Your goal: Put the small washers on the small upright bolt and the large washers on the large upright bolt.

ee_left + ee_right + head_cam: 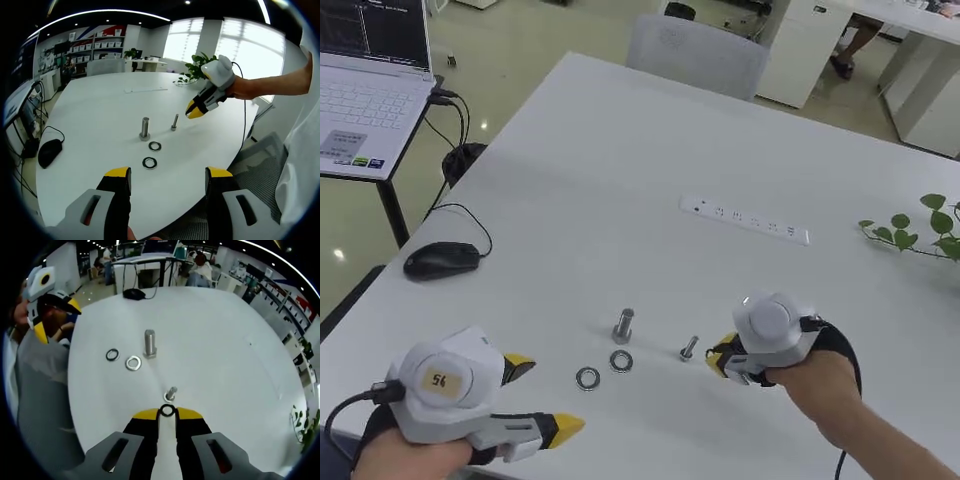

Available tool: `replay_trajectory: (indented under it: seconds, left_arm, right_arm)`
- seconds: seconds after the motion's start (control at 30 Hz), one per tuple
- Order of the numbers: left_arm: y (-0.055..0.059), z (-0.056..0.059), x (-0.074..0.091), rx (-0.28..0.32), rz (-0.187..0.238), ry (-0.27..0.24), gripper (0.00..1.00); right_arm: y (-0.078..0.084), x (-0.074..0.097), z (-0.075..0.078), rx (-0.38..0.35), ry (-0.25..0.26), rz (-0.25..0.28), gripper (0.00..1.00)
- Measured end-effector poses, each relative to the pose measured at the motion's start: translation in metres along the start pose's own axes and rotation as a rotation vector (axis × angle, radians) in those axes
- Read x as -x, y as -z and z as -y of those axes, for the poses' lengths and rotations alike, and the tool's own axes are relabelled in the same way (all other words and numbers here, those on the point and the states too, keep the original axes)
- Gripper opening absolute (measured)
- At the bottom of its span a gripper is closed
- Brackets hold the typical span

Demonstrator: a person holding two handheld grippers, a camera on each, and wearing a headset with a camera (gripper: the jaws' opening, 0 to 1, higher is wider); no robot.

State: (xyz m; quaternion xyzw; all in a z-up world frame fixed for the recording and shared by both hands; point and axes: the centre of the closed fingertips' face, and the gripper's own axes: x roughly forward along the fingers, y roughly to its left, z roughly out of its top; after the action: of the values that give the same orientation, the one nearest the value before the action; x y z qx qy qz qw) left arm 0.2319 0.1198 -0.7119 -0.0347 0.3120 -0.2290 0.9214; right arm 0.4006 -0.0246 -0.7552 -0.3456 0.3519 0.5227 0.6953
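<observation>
- Head view: two washers [613, 361] lie on the counter [620, 200], just beside the large bolt [623, 325].
- Left gripper view: left hand-held gripper [167, 175] gapes wide, holding nothing.
- Right gripper view: right hand-held gripper [167, 415] pinches a small washer [167, 405], hovering just beside the small bolt [171, 392].

**Open-plan office.** A large white surface [620, 180] carries a computer mouse [442, 260] and a white power strip [745, 220]. A laptop [370, 90] sits on a dark side stand next to it. A grey office chair [695, 55] stands at the far edge, and a leafy plant [920, 230] is at the right. The left gripper view shows shelving with storage boxes [100, 47], tall windows [200, 42] and a ceiling strip light [100, 11]. The right gripper view shows further desks [145, 262] with seated people [200, 267].
</observation>
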Motion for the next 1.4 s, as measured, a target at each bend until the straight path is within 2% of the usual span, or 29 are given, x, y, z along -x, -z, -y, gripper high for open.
replay_trajectory:
  seconds: [0.53, 1.07, 1.4]
  left_arm:
    - [0.0, -0.002, 0.001, 0.002, -0.002, -0.003, 0.6]
    - [0.002, -0.003, 0.001, 0.009, -0.01, -0.004, 0.6]
    - [0.003, -0.004, 0.001, 0.011, -0.011, -0.005, 0.6]
  right_arm:
    - [-0.021, -0.014, 0.007, 0.042, -0.019, -0.016, 0.13]
    - [-0.019, -0.021, 0.007, 0.081, -0.032, -0.055, 0.13]
    - [-0.017, -0.023, 0.007, 0.081, -0.037, -0.066, 0.13]
